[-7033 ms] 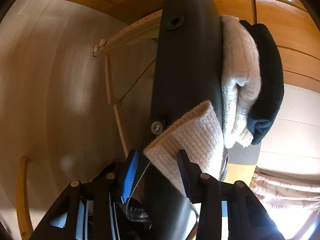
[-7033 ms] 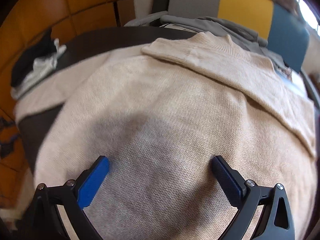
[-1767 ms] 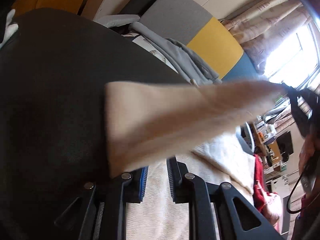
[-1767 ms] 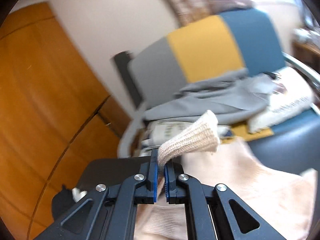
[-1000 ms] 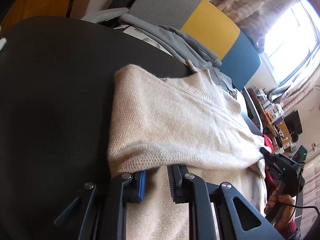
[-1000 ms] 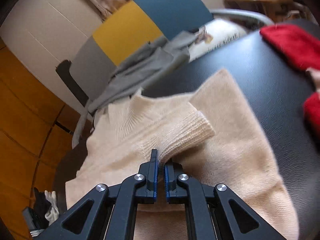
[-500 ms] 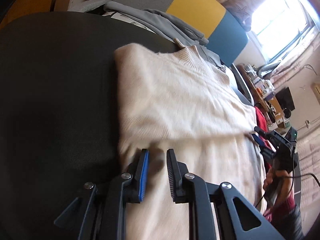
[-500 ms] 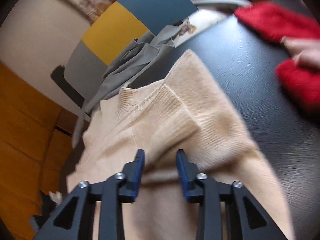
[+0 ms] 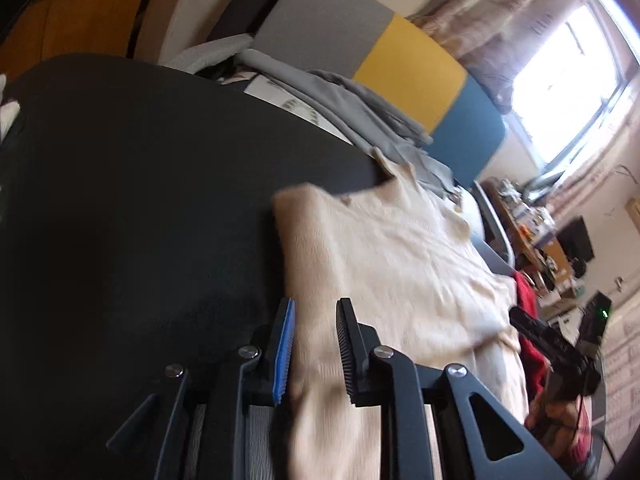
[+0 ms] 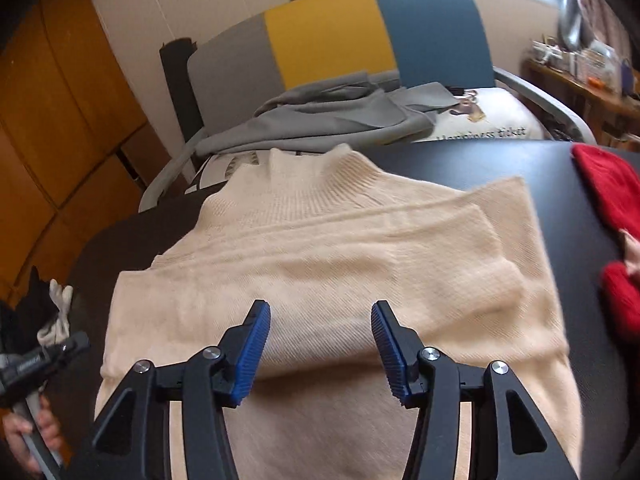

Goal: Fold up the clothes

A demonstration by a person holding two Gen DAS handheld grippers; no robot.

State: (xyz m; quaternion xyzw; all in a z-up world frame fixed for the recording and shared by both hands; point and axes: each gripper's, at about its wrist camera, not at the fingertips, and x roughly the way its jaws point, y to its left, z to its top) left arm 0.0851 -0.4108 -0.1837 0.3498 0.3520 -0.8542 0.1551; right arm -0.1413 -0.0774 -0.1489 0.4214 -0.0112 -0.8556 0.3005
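Observation:
A cream knit sweater (image 10: 340,264) lies flat on the black table (image 10: 520,160), collar toward the far side, both sleeves folded across its chest. It also shows in the left wrist view (image 9: 400,260). My left gripper (image 9: 314,348) is open, its jaws a small gap apart, straddling the sweater's left edge without pinching it. My right gripper (image 10: 320,350) is open wide and empty, just above the sweater's middle. The right gripper also appears at the far right of the left wrist view (image 9: 552,344).
A red garment (image 10: 612,216) lies on the table at the right. A grey garment (image 10: 340,116) and a printed cushion (image 10: 480,120) sit on the grey, yellow and blue chair (image 10: 340,28) behind. Black and white clothes (image 10: 44,300) lie at the table's left edge.
My right gripper has let go of the sleeve cuff, opened wide and drawn back. My left gripper has opened a little. The sleeve now lies across the sweater's chest.

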